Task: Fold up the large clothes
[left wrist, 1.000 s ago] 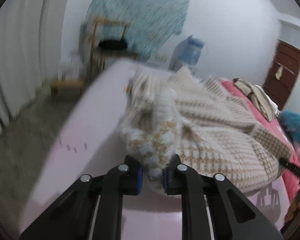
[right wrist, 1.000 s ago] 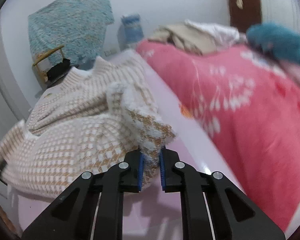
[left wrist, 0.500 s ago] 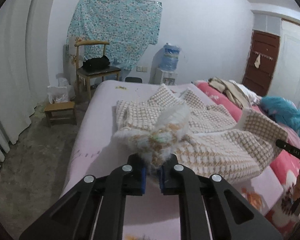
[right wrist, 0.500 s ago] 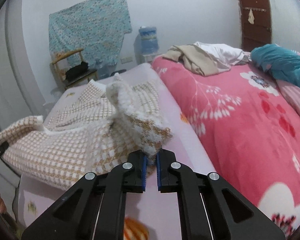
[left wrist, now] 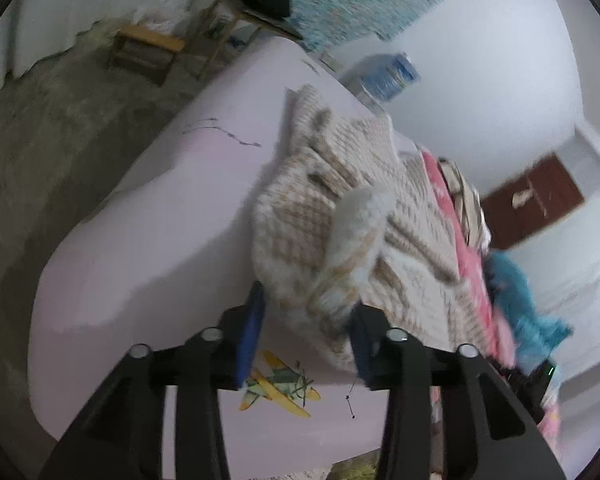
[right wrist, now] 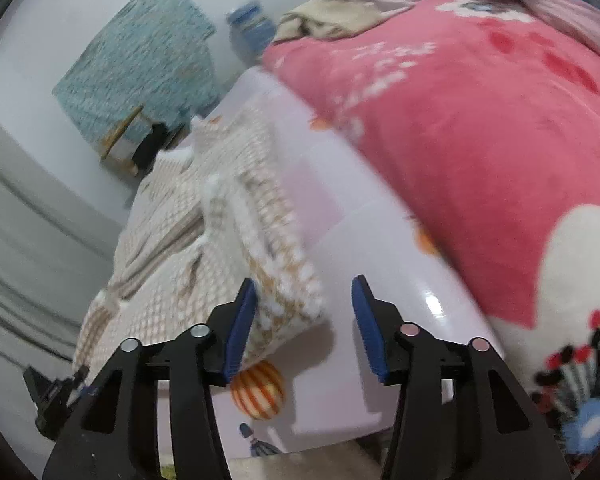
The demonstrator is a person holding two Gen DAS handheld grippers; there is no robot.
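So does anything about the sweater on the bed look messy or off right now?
Yes. The checked sweater lies bunched on the lilac sheet, its near hem rumpled and sticking up between both claws, left and right, whose jaws have just been opening.

Motion-blurred sweater [left wrist: 340, 216], water bottle [right wrist: 250, 24]

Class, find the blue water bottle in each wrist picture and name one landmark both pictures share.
Left wrist view: the water bottle is upper right of centre, beyond the bed's far end, against the white wall.
Right wrist view: the water bottle is at top centre, left of the pink blanket.
Shared landmark: the checked sweater on the bed.
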